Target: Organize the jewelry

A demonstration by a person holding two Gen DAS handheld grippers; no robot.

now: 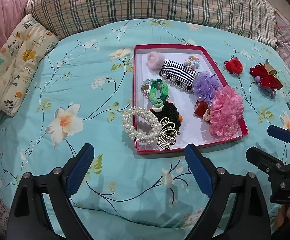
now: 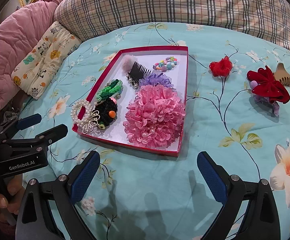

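Most pieces lie in the red box (image 2: 182, 104); red scrunchie (image 2: 220, 66) and bow clip (image 2: 269, 87) remain right of it, both grippers (image 1: 140, 167) (image 2: 148, 173) wide open, empty.

A turquoise floral quilt (image 2: 165, 180) covers the bed. On it lie a red-rimmed tray (image 2: 133, 143), a red scrunchie (image 2: 221, 67), a red bow clip (image 2: 269, 87) and a small panda-print pillow (image 2: 43, 60). A plaid pillow (image 2: 175, 2) rests along the far edge.

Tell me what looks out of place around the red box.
The pearl bracelet hangs over the red box's left rim, half outside. A red scrunchie and red bow clip lie outside on the blanket.
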